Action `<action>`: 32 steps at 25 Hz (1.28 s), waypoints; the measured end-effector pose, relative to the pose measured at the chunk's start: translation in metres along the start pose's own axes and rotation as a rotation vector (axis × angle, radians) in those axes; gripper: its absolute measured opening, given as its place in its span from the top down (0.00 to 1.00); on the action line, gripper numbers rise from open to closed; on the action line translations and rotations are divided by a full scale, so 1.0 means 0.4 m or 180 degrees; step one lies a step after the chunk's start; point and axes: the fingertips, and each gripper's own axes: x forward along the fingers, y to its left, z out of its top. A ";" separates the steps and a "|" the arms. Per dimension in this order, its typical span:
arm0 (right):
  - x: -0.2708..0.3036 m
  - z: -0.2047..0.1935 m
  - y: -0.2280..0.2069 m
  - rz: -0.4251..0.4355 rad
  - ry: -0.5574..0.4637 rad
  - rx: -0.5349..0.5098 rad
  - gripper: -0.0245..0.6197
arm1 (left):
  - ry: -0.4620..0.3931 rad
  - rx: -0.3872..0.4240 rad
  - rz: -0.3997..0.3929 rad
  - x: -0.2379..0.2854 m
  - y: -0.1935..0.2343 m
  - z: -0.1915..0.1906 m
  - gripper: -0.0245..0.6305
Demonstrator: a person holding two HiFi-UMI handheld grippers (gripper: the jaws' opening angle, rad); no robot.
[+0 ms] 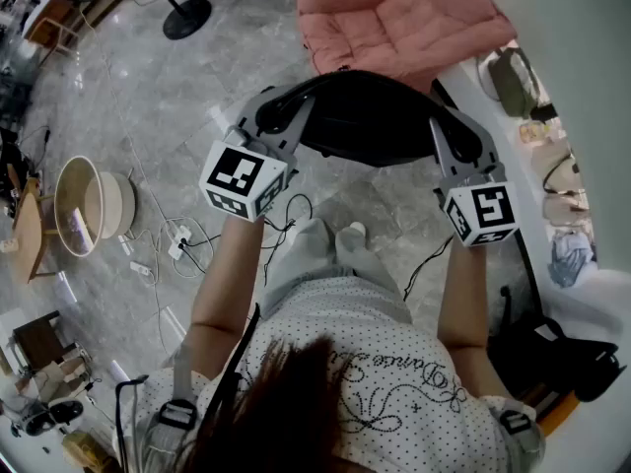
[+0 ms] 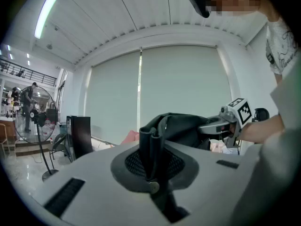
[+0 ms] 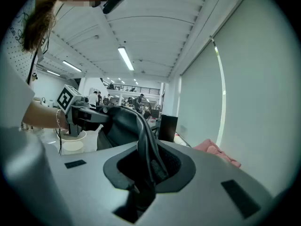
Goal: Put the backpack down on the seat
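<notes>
A person's dotted white shirt [image 1: 365,363] fills the bottom of the head view, with both forearms reaching forward from it. The left gripper [image 1: 268,116] is held about level with its marker cube facing up; its jaws are closed hard on the left strap [image 2: 151,147] of the backpack [image 1: 370,121], and the left gripper view shows that black strap standing upright, pinched between them. The right gripper [image 1: 452,136] is held the same way, with its jaws clamped on the right strap [image 3: 146,147], which curves up and away from them in the right gripper view. The backpack is black and hangs in the air between the two grippers, stretched from one to the other; the person's feet [image 1: 335,239] stand on the grey marble floor [image 1: 148,97] just this side of it. To the left on the floor lie white cables [image 1: 182,249] and, further out, a round pale basin [image 1: 84,205]. Beyond the backpack is the seat [image 1: 404,18], covered with a pink cushion; in the head view the backpack's far edge overlaps the seat's near edge, but the backpack is held up, not resting on it. An olive bag [image 1: 510,80] lies to the right of the seat; farthest off, a black round stand base [image 1: 187,16] sits on the floor to its left.
</notes>
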 end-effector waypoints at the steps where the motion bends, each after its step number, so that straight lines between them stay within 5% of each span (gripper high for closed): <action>1: 0.001 0.004 0.017 -0.0012 0.0008 0.0004 0.87 | 0.0002 -0.0003 -0.0011 -0.015 0.006 -0.003 0.93; 17: 0.048 0.033 0.147 -0.0235 0.0062 0.0150 0.87 | 0.0019 -0.0025 -0.0286 -0.103 0.105 -0.026 0.93; 32: 0.248 0.023 -0.101 0.0002 0.0002 0.0162 0.86 | 0.0061 -0.0100 -0.0047 0.164 0.220 -0.007 0.93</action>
